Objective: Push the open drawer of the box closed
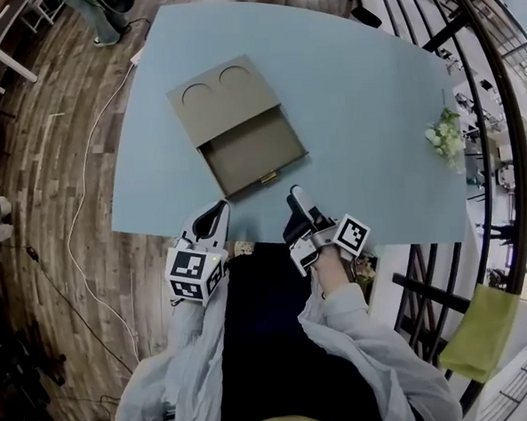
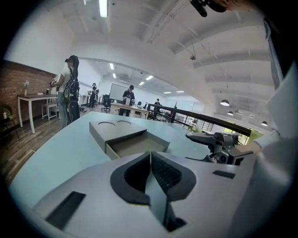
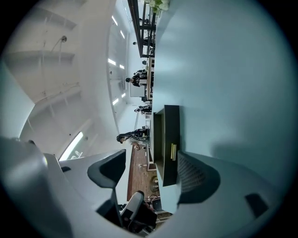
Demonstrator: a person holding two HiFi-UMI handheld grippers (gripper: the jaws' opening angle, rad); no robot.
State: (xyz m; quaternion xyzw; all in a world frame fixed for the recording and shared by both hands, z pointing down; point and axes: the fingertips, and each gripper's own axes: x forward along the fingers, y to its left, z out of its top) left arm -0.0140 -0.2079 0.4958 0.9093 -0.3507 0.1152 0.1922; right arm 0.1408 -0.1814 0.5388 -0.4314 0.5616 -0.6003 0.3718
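Near table [image 1: 373, 109] edge, short of the target: left gripper [image 1: 216, 212] has its jaws pressed together on nothing, and right gripper [image 1: 296, 196] has its jaws spread wide, empty. The drawer [image 1: 253, 152] stands pulled out toward the person from the box [image 1: 224, 96], mid-table. I'd set a flat jaw face square on the front panel beside the handle [image 1: 268, 177] and push straight in, or the box likely skids or twists. The head view gives the layout and how far out the drawer is; only the right gripper view shows the front panel edge-on in its gap, and only the left gripper view shows people at desks far behind.
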